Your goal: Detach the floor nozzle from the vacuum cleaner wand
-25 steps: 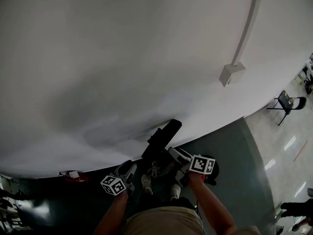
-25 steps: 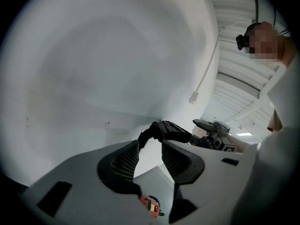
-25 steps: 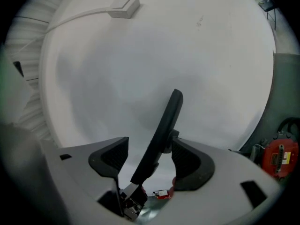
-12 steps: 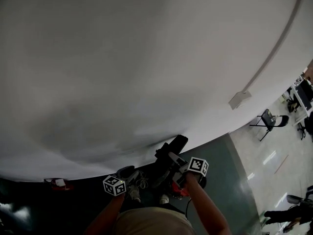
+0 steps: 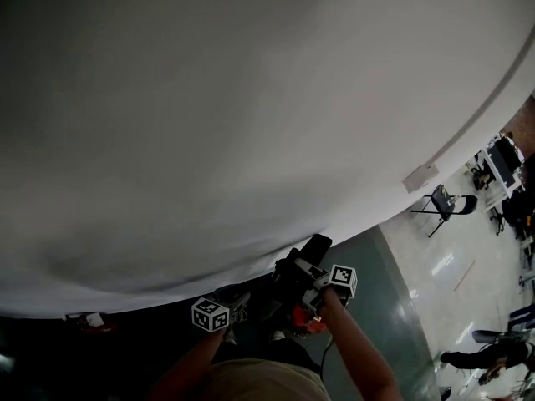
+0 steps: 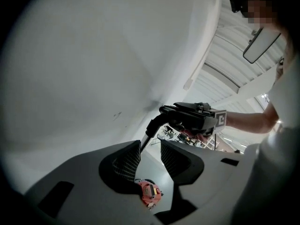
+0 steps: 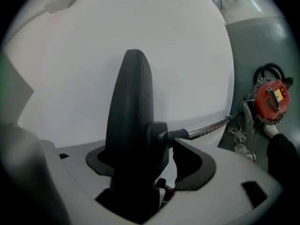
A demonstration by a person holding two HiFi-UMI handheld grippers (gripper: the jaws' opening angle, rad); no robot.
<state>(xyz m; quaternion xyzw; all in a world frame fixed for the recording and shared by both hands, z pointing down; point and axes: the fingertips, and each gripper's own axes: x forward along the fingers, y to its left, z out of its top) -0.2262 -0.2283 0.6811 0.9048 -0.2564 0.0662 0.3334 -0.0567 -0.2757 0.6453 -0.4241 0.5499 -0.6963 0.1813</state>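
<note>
- Wall (image 5: 251, 98): white, fills most of my head view. It is the backdrop straight behind the floor nozzle (image 7: 131, 107).
- Floor (image 5: 380, 307): grey-green, runs below and to the right of the nozzle in the head view.
- Folding chair (image 5: 439, 203): dark, stands by the wall, well apart from the nozzle, off to its right.
- Wand (image 7: 208, 128): thin metal tube joined to the nozzle's neck, not yet detached. It runs from the neck down toward the floor.
- Floor nozzle: black, stood on end between the jaws of the right hand-held gripper (image 7: 143, 156).
- Red vacuum body (image 7: 271, 100): lies on the floor, past the wand end farthest from the nozzle.
- Right hand-held gripper: jaws have just been opening and stand spread wide around the nozzle. I read a thin dark gap between the neck and the one pad I can see. The other pad is hidden behind the nozzle.
- Left hand-held gripper (image 6: 150, 146): below the nozzle, looking up at it. Jaws are partly spread, with the wand showing in the gap close to one pad and floor visible between it and the other. I cannot tell whether they touch.
- Wall box (image 5: 420, 176): small, white, on the wall near the chair, well apart from the nozzle.
</note>
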